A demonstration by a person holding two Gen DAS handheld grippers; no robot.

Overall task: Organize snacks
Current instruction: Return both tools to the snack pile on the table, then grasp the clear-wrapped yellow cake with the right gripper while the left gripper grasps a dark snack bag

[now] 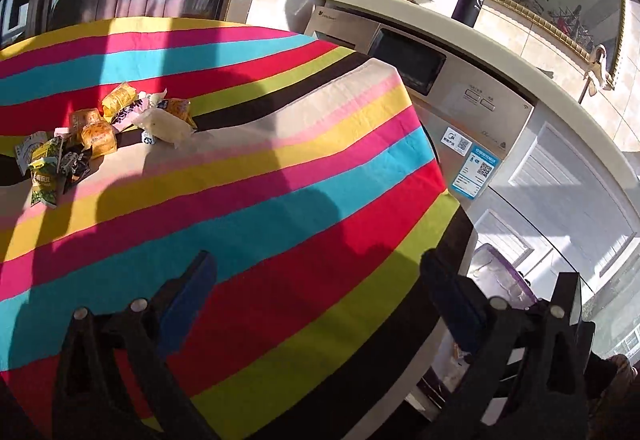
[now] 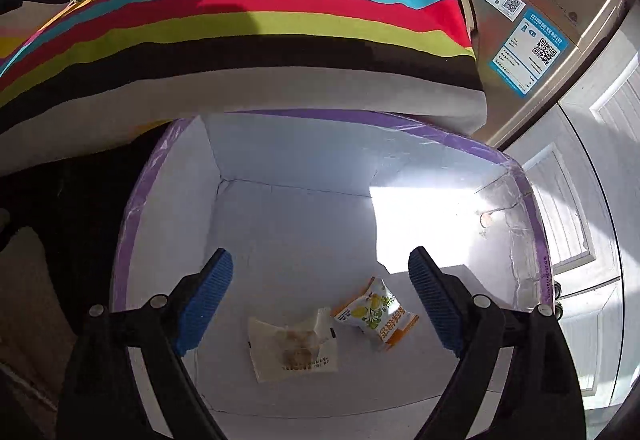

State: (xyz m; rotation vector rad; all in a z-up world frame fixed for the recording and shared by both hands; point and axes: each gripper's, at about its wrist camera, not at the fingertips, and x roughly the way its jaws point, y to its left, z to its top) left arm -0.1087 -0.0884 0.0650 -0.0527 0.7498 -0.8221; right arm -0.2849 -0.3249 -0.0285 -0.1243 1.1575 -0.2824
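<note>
From the left wrist view, the left hand-held gripper point(image 1: 316, 300) hung with its blue-padded fingers spread wide and nothing between them, poised over the near part of the tabletop point(image 1: 280, 176) under its bright striped cloth. The heap of small foil-wrapped snack packets point(image 1: 108, 128), yellow, green, white and dark, lay well apart from it toward the far left, bunched together as though tipped out to be sorted. Beyond the cloth's edge stood a silver front-panel appliance point(image 1: 460, 108), and a corner of the purple-rimmed white box point(image 1: 504, 276) peeped out below the tabletop's edge. From the right wrist view, the right hand-held gripper point(image 2: 320, 300) was likewise splayed and empty, held directly over that open white cardboard box with purple-taped rim point(image 2: 532, 200), which sat low beside the tabletop, I judged, so packets could be dropped in. Two lay on its floor: a pale translucent pastry packet point(image 2: 292, 344) and, just beside it, a white-and-orange packet printed with lemons point(image 2: 376, 316). Most of the heap was not yet moved.
</note>
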